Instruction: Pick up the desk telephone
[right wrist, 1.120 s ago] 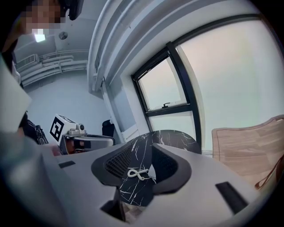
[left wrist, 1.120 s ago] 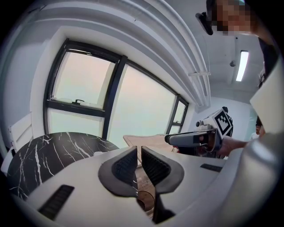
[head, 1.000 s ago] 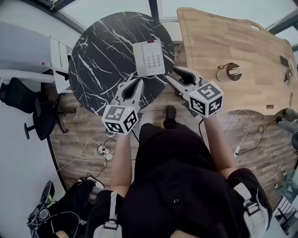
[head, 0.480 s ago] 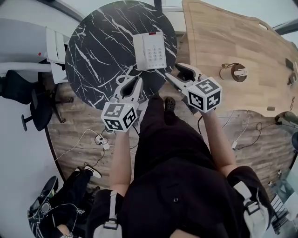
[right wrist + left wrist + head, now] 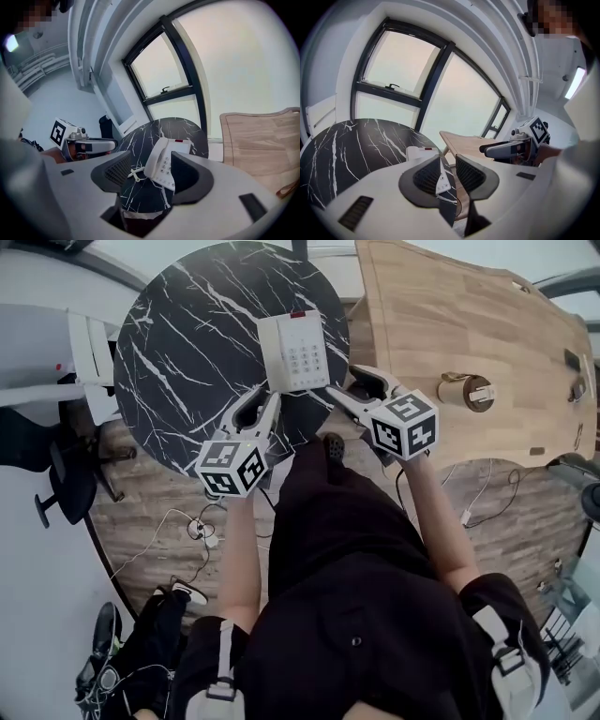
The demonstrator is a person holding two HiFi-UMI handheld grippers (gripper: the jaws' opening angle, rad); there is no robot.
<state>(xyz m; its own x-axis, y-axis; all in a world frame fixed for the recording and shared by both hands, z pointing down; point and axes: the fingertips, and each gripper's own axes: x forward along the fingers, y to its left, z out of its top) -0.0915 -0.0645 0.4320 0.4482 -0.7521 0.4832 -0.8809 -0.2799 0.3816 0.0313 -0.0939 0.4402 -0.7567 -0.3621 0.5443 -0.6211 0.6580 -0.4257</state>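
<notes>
The white desk telephone (image 5: 293,351) lies flat on the round black marble table (image 5: 178,334), handset on its left side and keypad on its right. Both grippers hover over the table's near edge, apart from the phone. My left gripper (image 5: 263,399) is just short of the phone's near left corner; its jaws have just been opening and stand a narrow gap apart with nothing between them. Its own view shows the phone (image 5: 421,152) partly behind the left finger. My right gripper (image 5: 343,393) is by the near right corner; its jaws have just been opening and stand wide, framing the phone (image 5: 162,159) ahead.
A wooden desk (image 5: 450,324) adjoins the table on the right and carries a round brown object (image 5: 466,388). A small white cord piece (image 5: 135,174) lies on the marble near the phone. A black chair (image 5: 42,442) stands at the left. Cables (image 5: 200,527) trail on the floor.
Both grippers have sunk and come forward to the table's near edge, closer to the phone. The left jaws have parted from shut and the right jaws have widened.
</notes>
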